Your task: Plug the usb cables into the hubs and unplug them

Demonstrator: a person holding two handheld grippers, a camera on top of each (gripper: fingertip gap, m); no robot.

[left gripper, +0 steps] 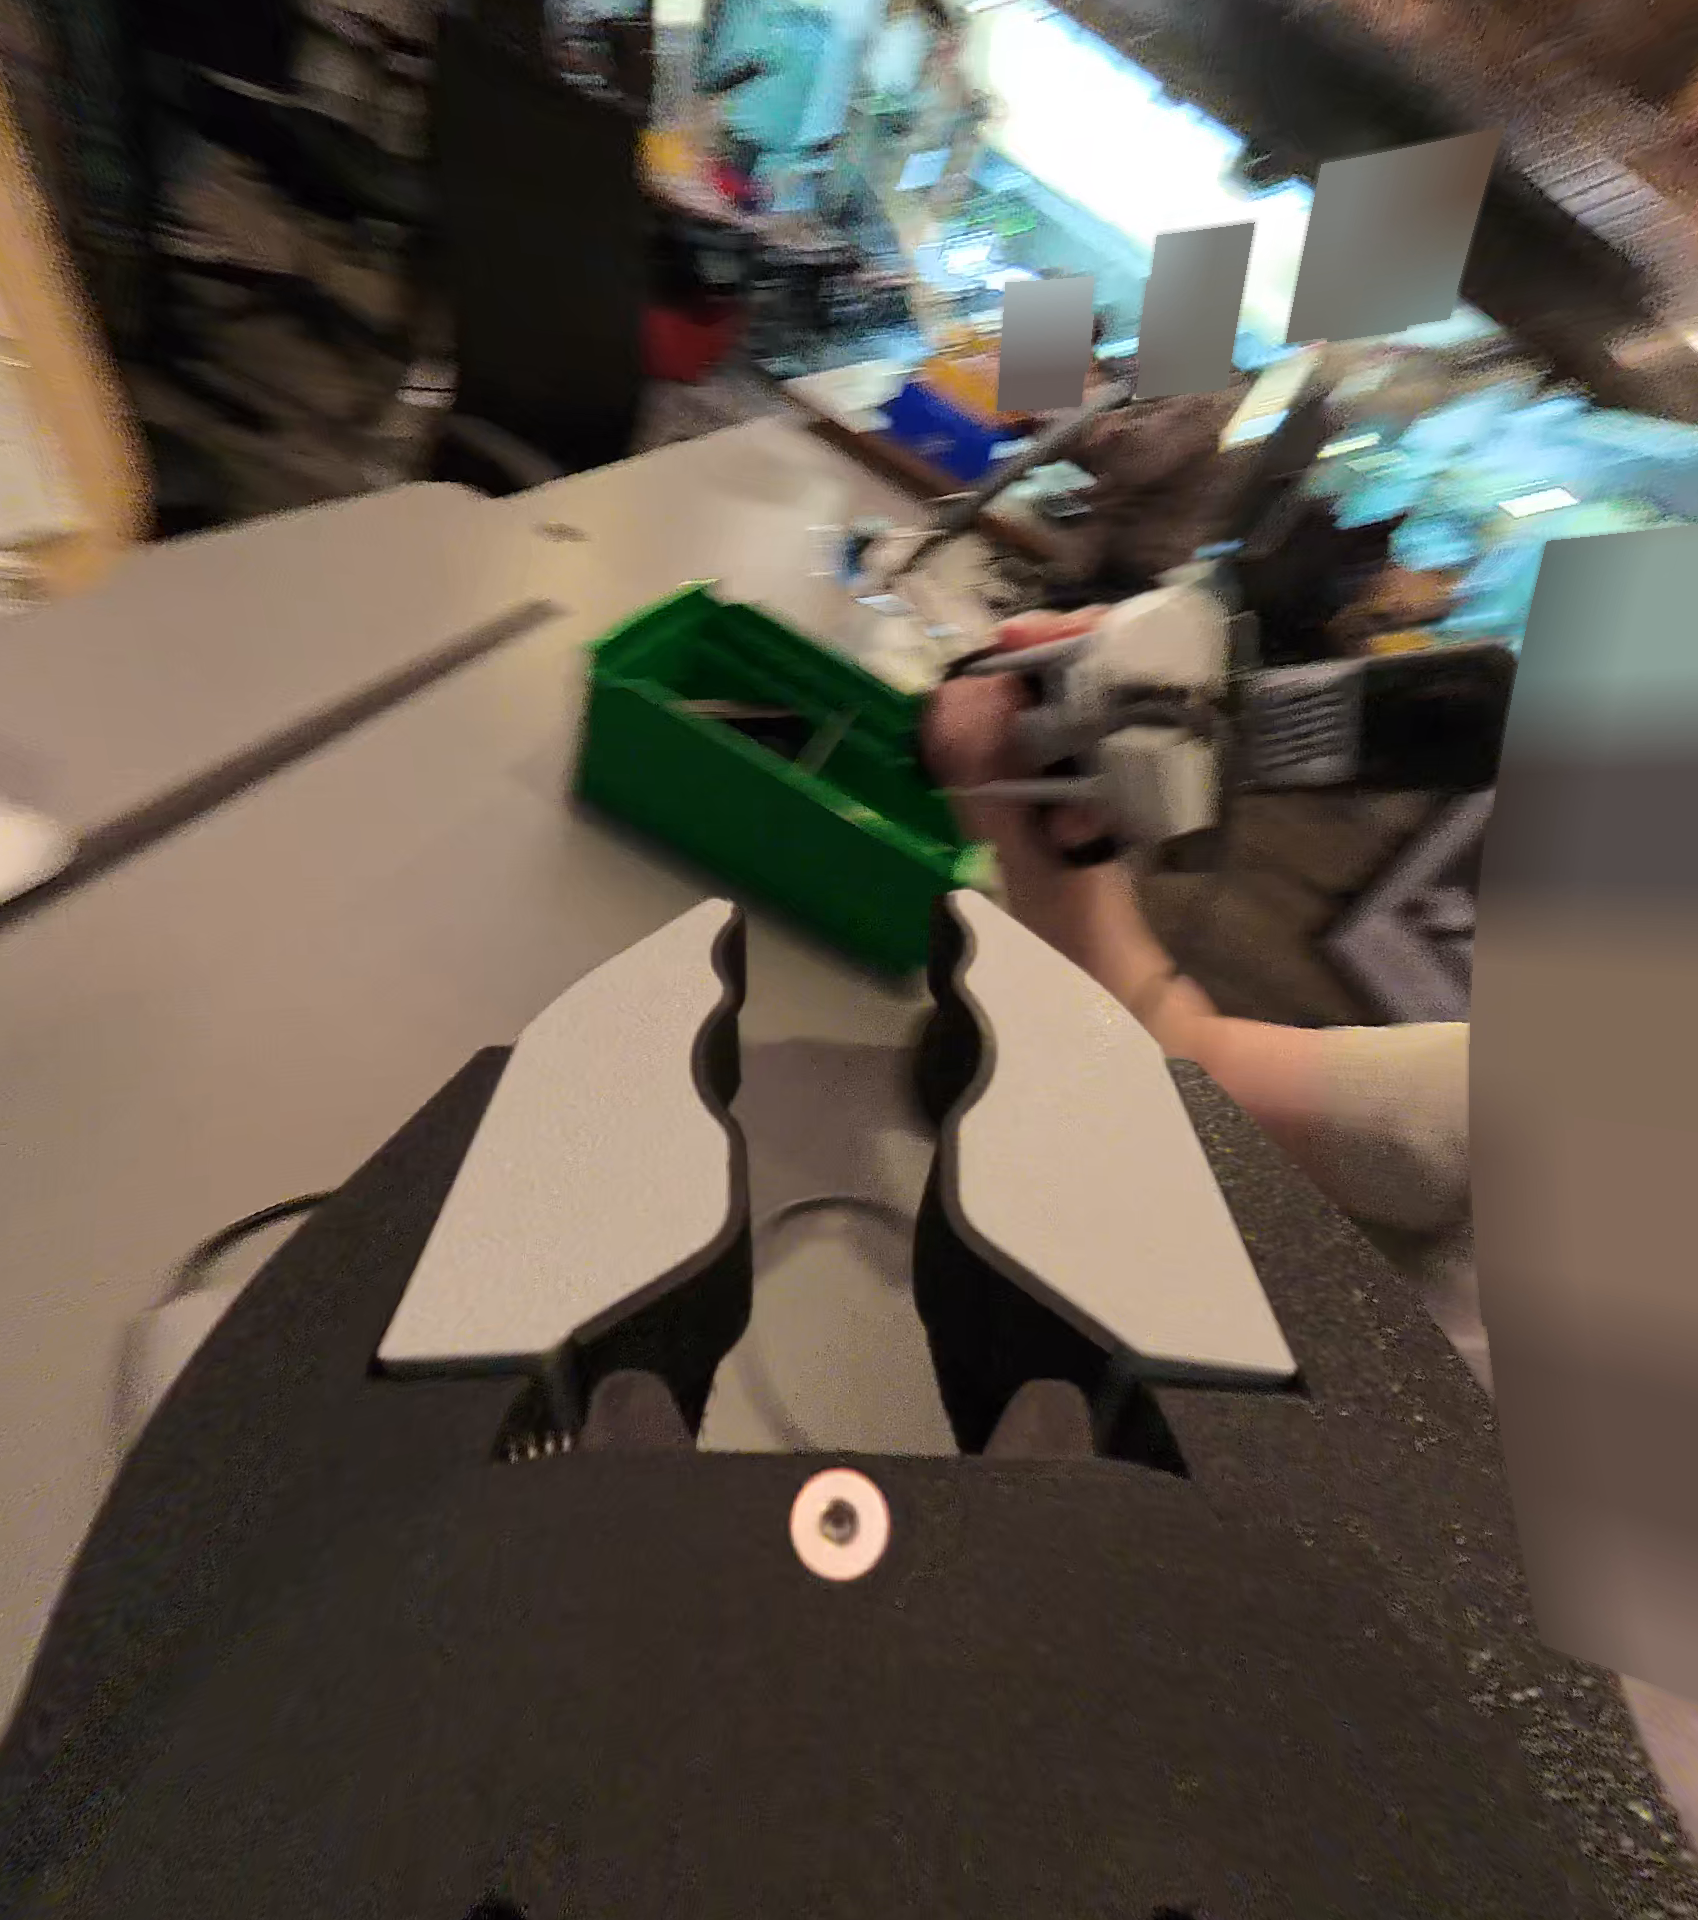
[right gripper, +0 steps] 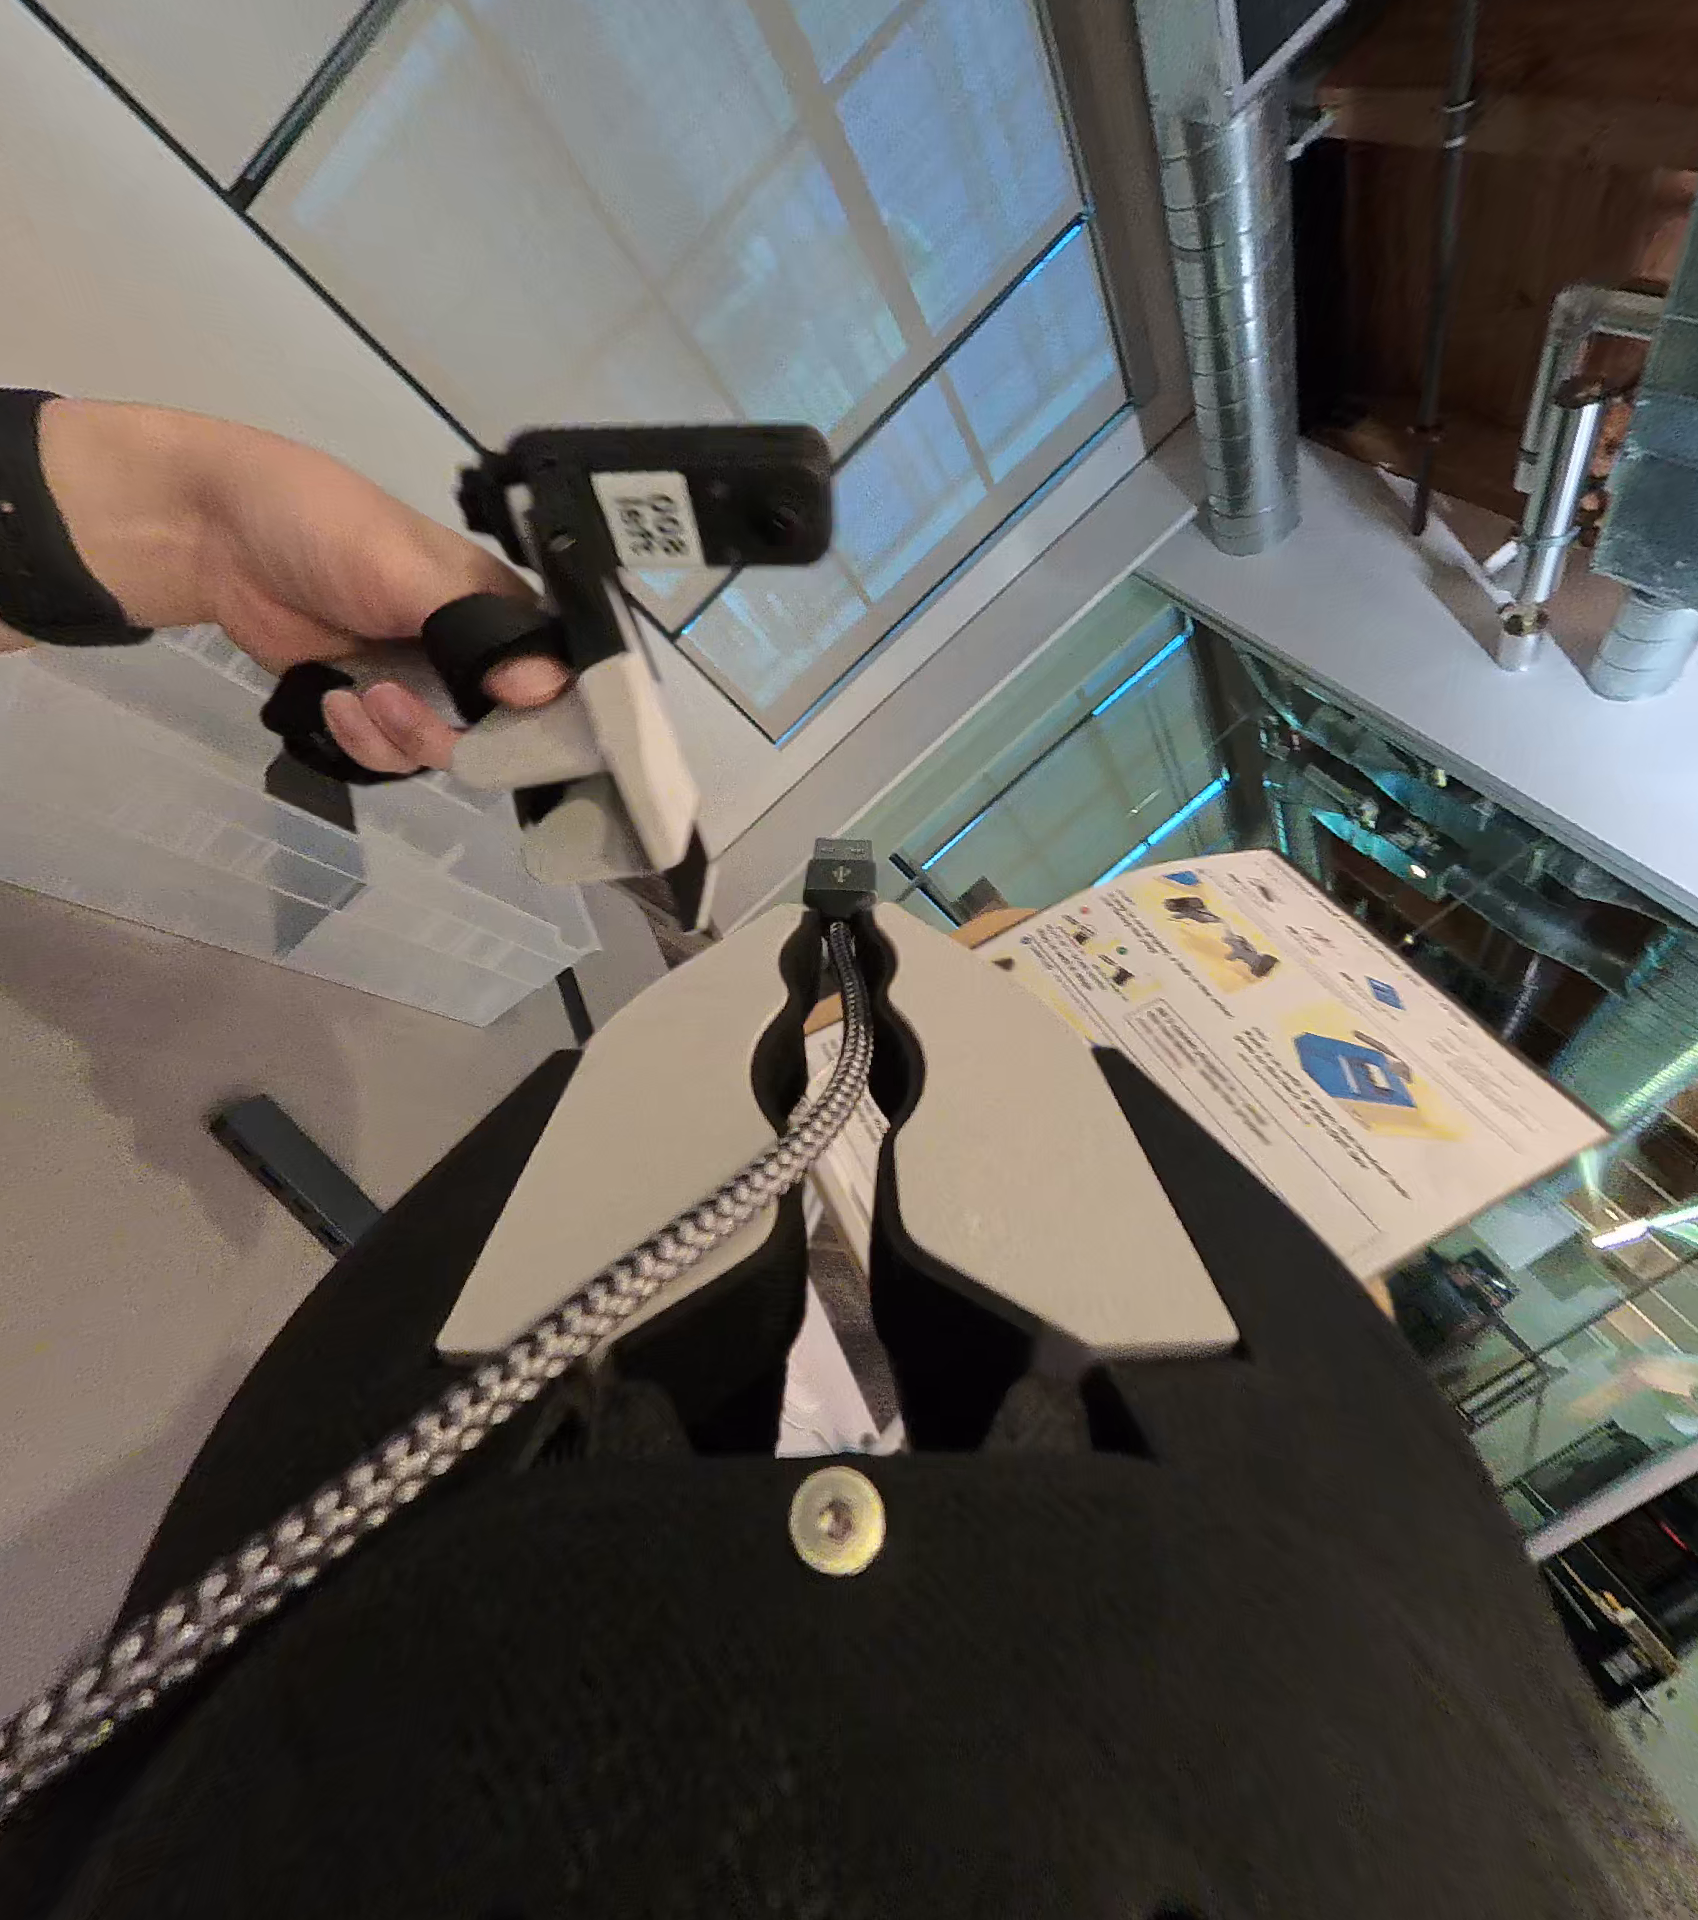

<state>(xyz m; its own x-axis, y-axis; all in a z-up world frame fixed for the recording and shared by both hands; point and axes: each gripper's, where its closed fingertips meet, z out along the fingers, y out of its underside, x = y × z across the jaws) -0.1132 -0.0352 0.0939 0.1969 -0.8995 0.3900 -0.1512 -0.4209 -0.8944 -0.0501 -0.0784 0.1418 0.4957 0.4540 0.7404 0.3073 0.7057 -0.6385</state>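
Left wrist view, motion-blurred. The left gripper [left gripper: 840, 940] is hovering above the grey worktop [left gripper: 253, 790] with its jaws standing apart and nothing lying between them. Just beyond the fingertips, a green open-topped box [left gripper: 772, 821] is sitting on the worktop near its far edge, and its contents are too blurred to make out. To the right of the box, the person's hand [left gripper: 990, 769] is gripping the handle of the right gripper [left gripper: 970, 727], whose fingers are reaching over the box's right end. A dark groove [left gripper: 305, 748] is running diagonally across the worktop to the left.

Right wrist view, tilted upward. The right gripper [right gripper: 840, 920] is pressing its jaws together on a braided usb cable [right gripper: 829, 1081], clamping it just behind the black usb plug [right gripper: 840, 868], which is projecting past the fingertips. The cable is trailing back over the gripper body toward the lower left corner. A dark slim hub [right gripper: 289, 1158] is lying flat on the worktop [right gripper: 97, 1143] to the left, well apart from the plug. Behind it, a clear plastic organiser [right gripper: 232, 862] is resting near the worktop's far edge. The other hand [right gripper: 305, 582] is holding the left gripper [right gripper: 694, 883] above it. A printed instruction sheet [right gripper: 1292, 1039] is showing to the right.
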